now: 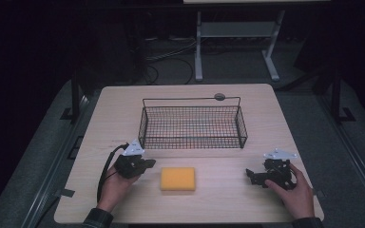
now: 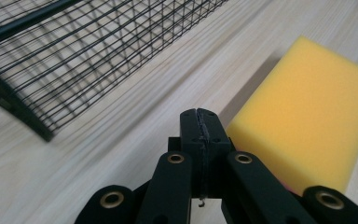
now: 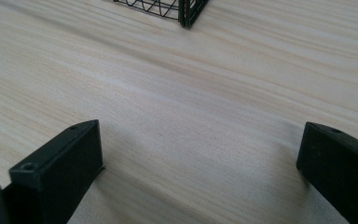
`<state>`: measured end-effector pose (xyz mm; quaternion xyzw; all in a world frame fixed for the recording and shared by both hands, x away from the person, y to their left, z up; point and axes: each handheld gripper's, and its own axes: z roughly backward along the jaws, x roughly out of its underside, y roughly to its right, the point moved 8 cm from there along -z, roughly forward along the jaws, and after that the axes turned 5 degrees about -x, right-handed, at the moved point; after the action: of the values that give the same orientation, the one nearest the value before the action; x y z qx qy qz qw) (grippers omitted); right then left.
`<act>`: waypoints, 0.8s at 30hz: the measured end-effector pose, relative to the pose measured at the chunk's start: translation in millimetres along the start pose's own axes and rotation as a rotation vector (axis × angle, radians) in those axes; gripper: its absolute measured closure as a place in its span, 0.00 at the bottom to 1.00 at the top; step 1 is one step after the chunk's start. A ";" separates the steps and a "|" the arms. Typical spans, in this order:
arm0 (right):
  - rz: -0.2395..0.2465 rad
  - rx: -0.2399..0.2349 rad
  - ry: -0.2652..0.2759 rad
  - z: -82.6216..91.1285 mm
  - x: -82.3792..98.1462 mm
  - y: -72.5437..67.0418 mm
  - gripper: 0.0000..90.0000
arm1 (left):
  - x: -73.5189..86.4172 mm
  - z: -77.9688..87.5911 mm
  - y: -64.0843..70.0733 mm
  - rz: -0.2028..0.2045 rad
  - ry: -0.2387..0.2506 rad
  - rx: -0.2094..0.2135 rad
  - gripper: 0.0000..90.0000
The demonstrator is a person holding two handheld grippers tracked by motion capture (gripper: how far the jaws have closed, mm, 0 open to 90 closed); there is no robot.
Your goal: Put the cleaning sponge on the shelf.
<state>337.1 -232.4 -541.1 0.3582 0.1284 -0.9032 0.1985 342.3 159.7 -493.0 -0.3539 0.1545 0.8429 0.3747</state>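
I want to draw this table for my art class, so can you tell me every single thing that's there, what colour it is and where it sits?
table: one, pale wood, in the middle of the room.
basket: one, black wire, with nothing inside it, on the far half of the table.
sponge: one, yellow, lying flat on the near half, in front of the basket and between the two grippers.
round disc: one, grey, set in the table top behind the basket.
stand: one, pale grey metal legs, on the floor beyond the table.
cables: a few, dark, on the floor beyond the table.
left gripper: one, black, jaws shut with nothing between them, just left of the sponge.
right gripper: one, black, jaws open, over bare table to the right.
hands: two, one holding each gripper, at the near edge.
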 end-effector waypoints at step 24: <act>0.000 0.000 0.000 0.0 0.0 0.0 0.00 | -10.6 -23.2 18.9 -0.039 -0.035 0.054 1.00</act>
<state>337.1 -232.4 -541.0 0.3582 0.1285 -0.9033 0.1983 344.4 129.3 -501.8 -0.3318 0.1640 0.8370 0.4030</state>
